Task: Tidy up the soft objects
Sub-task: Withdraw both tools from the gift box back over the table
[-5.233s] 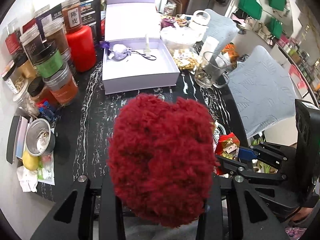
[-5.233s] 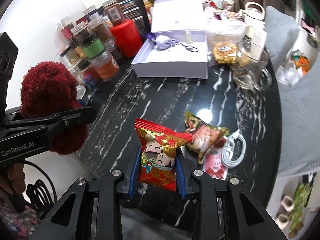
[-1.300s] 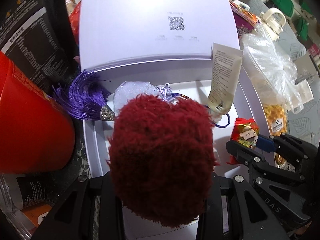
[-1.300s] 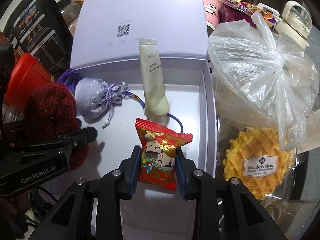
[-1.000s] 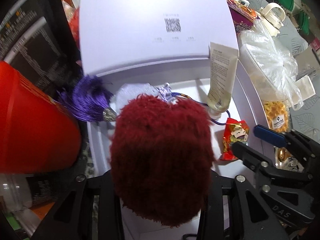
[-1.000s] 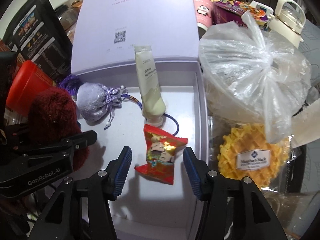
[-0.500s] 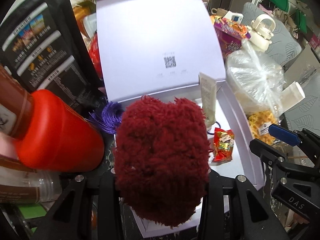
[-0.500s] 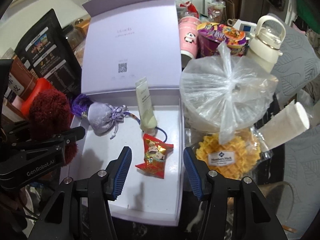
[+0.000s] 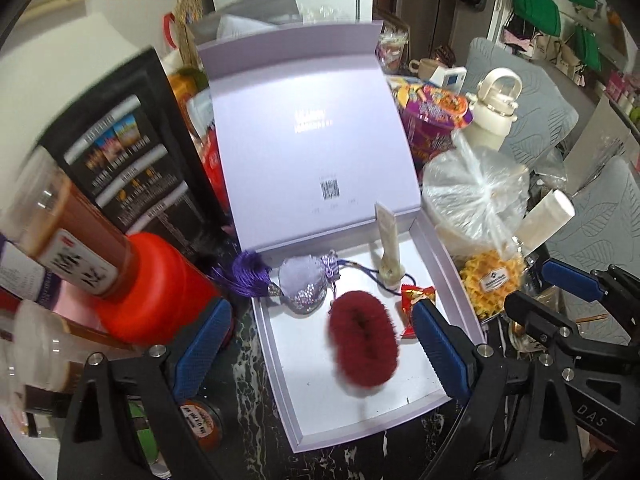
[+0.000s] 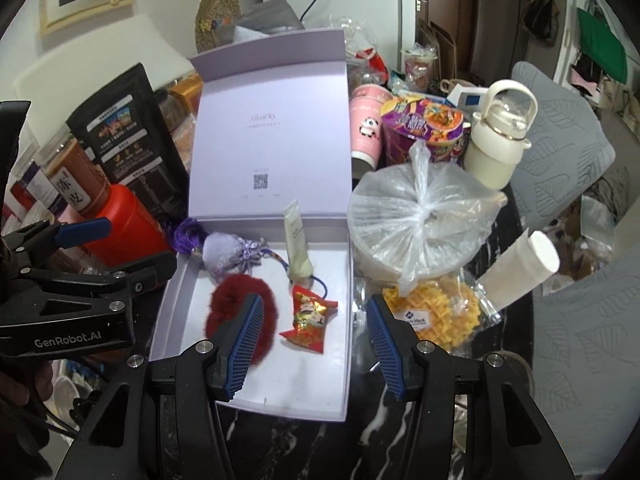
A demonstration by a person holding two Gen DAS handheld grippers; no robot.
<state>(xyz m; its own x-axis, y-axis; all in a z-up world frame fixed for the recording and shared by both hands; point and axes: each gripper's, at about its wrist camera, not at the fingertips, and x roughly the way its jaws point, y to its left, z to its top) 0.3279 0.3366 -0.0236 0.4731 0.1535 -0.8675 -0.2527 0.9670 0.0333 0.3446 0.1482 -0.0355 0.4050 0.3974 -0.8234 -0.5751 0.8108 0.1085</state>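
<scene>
both tongs, left tongs (image 9: pixel 320 338) and right tongs (image 10: pixel 316 336), gape wide, empty. red fuzzy puff (image 9: pixel 363 343) lies blurred inside the lavender box (image 9: pixel 360 412), beside the snack packet (image 10: pixel 309 317), which the left pad half hides.

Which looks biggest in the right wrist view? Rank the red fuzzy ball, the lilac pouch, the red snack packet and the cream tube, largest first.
1. red fuzzy ball, though the right gripper's finger hides part of it.
2. lilac pouch.
3. red snack packet and cream tube: too alike to rank; the tube is longer but slimmer.
All lie inside the lilac box.
</scene>
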